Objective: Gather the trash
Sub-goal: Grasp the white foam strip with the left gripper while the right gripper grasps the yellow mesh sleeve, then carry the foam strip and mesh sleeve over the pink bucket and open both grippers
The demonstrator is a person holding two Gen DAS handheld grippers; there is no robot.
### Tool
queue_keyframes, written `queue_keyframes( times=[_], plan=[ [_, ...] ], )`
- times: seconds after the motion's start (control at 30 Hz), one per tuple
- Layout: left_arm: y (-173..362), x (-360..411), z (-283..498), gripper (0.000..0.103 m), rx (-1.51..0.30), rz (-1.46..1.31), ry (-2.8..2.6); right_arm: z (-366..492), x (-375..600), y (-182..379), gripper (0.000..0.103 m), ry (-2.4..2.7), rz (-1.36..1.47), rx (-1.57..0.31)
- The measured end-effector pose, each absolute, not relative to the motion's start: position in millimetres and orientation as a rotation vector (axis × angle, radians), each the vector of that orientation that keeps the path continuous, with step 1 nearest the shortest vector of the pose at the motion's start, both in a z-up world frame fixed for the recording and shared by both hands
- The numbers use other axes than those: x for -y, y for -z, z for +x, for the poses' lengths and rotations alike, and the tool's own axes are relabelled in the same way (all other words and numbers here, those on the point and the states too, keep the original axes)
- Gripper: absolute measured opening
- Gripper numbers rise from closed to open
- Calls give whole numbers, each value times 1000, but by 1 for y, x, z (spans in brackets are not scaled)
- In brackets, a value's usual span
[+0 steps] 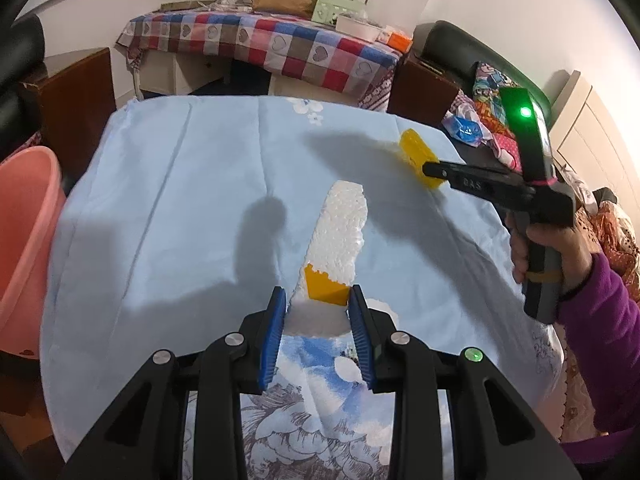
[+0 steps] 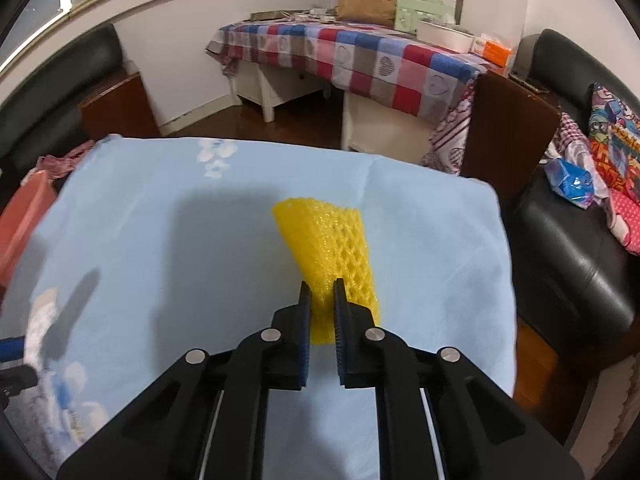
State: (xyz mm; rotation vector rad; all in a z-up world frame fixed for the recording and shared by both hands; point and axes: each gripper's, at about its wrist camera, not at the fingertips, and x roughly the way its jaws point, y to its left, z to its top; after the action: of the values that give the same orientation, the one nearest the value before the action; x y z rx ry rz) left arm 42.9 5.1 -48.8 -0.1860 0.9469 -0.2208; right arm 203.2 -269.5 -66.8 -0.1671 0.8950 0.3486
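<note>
1. One white foam strip [image 1: 340, 236], long and narrow, lying on the light-blue cloth [image 1: 168, 200] with its near end between the blue pads [image 1: 274, 336] of the left gripper [image 1: 318, 308].
2. One small yellow piece [image 1: 326, 290] sitting on the strip's near end, right at the fingertips.
3. One yellow foam net sleeve [image 2: 332, 248], flat on the same cloth, near its right edge.
4. One pink bucket [image 1: 24, 256] just off the cloth's left edge.
5. Left gripper: angled down at the cloth, jaws about half apart, clamped on the foam strip from both sides.
6. Right gripper [image 2: 322, 292]: also angled down, jaws drawn nearly together, pinching the near end of the net sleeve between its pads.
7. Seen from the left wrist: one hand [image 1: 556, 256] in a purple sleeve [image 1: 600, 340] wrapped round the right gripper's handle, fingers reaching in from the right.
</note>
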Motion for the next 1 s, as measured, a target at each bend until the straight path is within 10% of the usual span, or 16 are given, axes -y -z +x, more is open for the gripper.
queue_keyframes(
  times=[1.0],
  plan=[
    [-8, -120, -53, 32, -725, -257, -242, 40, 82, 22, 11, -749, -182, -846]
  ],
)
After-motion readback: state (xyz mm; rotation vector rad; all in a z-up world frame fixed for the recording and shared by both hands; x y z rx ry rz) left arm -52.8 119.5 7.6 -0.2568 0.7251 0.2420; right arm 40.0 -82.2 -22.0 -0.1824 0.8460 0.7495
